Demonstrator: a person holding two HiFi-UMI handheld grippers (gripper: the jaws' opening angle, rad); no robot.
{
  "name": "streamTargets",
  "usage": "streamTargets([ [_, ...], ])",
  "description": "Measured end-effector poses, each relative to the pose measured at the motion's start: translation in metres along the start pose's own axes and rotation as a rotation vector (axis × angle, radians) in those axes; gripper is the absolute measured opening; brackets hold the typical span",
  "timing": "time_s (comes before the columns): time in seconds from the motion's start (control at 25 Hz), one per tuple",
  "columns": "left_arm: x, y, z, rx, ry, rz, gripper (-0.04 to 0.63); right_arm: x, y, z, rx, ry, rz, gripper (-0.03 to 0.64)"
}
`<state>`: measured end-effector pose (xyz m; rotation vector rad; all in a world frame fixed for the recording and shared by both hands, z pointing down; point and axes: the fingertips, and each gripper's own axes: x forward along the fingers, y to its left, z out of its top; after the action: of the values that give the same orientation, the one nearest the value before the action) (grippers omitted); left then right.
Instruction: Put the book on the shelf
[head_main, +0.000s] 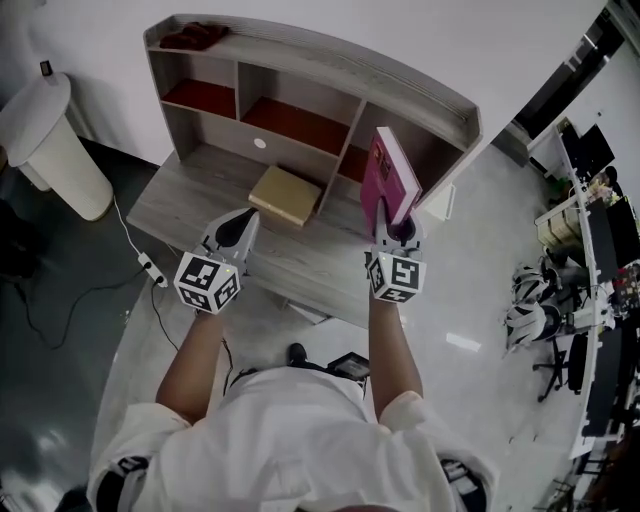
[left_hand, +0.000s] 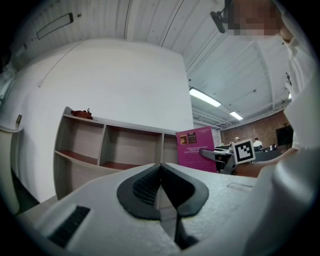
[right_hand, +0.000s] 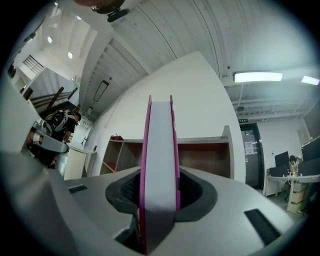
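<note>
The right claw (head_main: 393, 232) is pinching the book (head_main: 388, 178) upright before the shelf (head_main: 320, 52), not yet shelved; the left claw (head_main: 238, 230) is hovering pressed together.

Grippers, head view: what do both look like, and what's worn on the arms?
Both the left gripper and right gripper have pale grey tapered shells, black ribbed pads and a white cube with black square markers at the hand end. No cables show on them. The person wears a white short-sleeved shirt, forearms bare.

Left tongs (head_main: 241, 227) together, right tongs (head_main: 394, 234) clamped.
</note>
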<state>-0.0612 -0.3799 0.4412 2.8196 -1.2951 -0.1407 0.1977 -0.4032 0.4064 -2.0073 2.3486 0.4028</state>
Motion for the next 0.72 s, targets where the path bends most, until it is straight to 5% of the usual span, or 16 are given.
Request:
streamTargets([
  [0.72, 0.047, 0.014, -0.017, 0.008, 0.05, 0.065, 0.015, 0.101, -0.029, -0.047, -0.177, 0.131, -0.077, 0.143],
])
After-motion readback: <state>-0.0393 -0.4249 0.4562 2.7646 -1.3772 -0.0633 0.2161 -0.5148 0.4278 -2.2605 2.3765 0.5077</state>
